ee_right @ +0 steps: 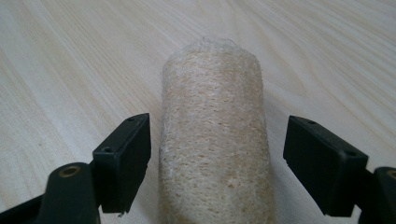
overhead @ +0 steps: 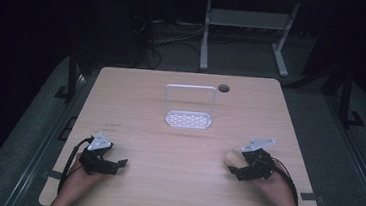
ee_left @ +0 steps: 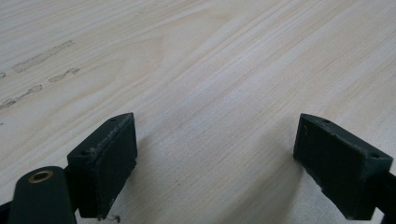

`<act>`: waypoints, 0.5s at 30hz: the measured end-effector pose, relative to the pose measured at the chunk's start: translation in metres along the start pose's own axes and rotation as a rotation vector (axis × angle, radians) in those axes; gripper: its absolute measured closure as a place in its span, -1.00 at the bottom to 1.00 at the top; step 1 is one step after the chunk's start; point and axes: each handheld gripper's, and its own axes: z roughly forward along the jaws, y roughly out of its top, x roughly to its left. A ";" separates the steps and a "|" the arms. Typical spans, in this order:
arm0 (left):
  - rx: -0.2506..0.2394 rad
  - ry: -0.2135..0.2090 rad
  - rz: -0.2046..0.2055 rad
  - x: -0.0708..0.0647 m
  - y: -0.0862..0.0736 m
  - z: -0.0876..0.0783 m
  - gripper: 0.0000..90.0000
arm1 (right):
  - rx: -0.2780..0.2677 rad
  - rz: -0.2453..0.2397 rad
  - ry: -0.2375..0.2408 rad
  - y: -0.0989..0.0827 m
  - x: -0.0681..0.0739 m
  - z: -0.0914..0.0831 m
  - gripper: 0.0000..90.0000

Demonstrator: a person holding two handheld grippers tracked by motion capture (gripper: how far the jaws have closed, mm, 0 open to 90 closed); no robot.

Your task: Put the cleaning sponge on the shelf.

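A light wooden table is seen from the high view, with a person's forearms entering from the near edge and a black two-jaw gripper held in each hand. The left gripper is held low over the near left part of the table, and in the left gripper view its jaws are spread wide apart with bare wood between them. The right gripper is held at the near right, and a pale beige loofah sponge is seen lying at its tip. In the right gripper view the rough, fibrous roll of the loofah sponge is shown lying lengthwise on the table between the jaws, which are parted; a clear gap is left at the right jaw, while the left jaw is just beside the roll. A white wire rack with a perforated base is stood upright toward the far middle of the table, well apart from both grippers. A dark round cable hole is set near the far edge.
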 end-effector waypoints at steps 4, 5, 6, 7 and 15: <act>0.000 0.000 0.000 0.000 0.000 0.000 -0.71 | 0.002 -0.002 -0.001 0.000 0.000 0.001 -0.45; 0.000 0.000 0.000 0.000 0.000 0.000 -0.71 | 0.004 -0.005 0.003 0.000 0.000 0.001 -0.42; 0.000 0.000 0.000 0.000 0.000 0.000 -0.71 | 0.005 -0.006 0.008 0.000 0.000 0.001 -0.41; 0.000 0.000 0.000 0.000 0.000 0.000 -0.71 | 0.009 -0.003 0.010 0.000 0.000 0.002 -0.40; 0.000 0.000 0.000 0.000 0.000 0.000 -0.71 | 0.017 0.001 0.016 -0.001 0.000 0.002 -0.29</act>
